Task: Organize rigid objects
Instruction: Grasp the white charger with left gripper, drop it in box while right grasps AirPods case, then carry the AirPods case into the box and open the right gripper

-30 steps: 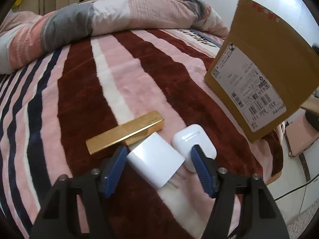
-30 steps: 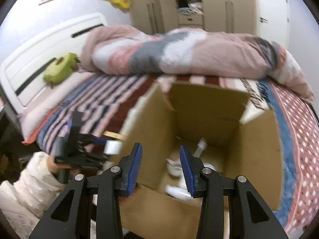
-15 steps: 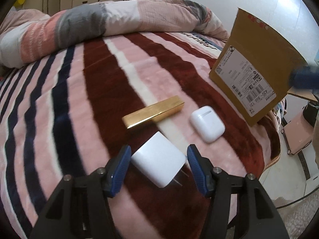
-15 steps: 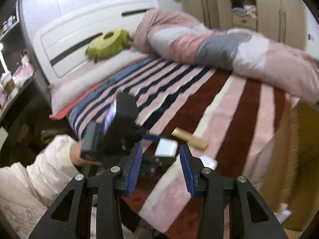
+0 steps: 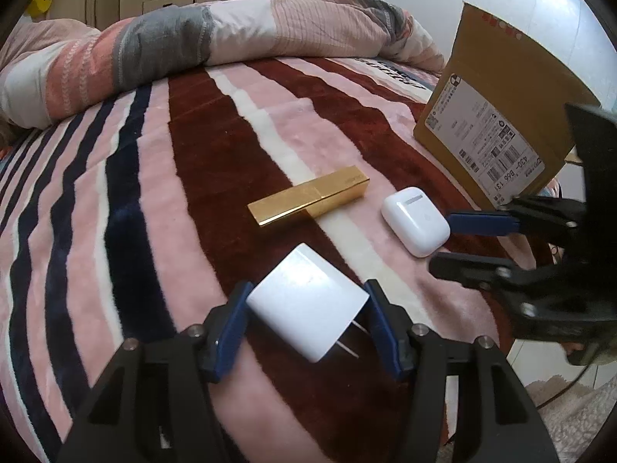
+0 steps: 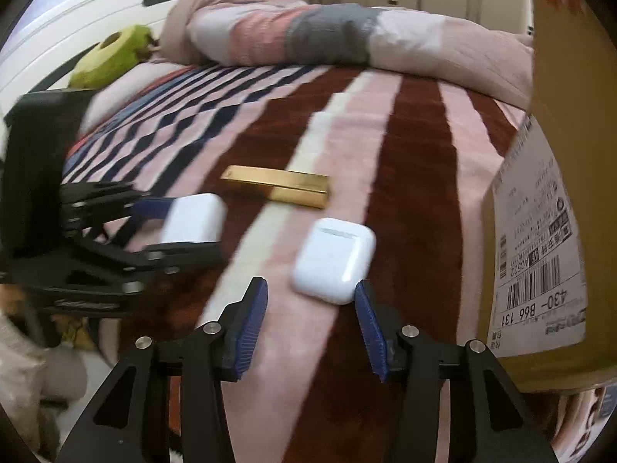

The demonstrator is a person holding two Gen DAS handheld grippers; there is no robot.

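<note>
My left gripper [image 5: 306, 318] is shut on a white charger plug [image 5: 306, 310], its prongs pointing right, held just above the striped blanket; the plug also shows in the right wrist view [image 6: 193, 219]. A white earbuds case [image 6: 333, 260] lies on the blanket just ahead of my right gripper [image 6: 310, 322], which is open and empty; the case sits just beyond the fingertips. The case also shows in the left wrist view [image 5: 415, 220], with the right gripper's fingers [image 5: 482, 223] beside it. A gold bar-shaped box [image 5: 308, 200] lies behind both.
A cardboard box [image 5: 497, 115] with a shipping label stands on the bed at the right. A rolled duvet [image 5: 193, 38] lies across the far side. A green plush [image 6: 112, 54] rests near the headboard. The bed's edge and floor are at the right.
My left gripper has closed on the charger plug and pulled back with it. My right gripper has swung from the box over to the earbuds case and opened wider.
</note>
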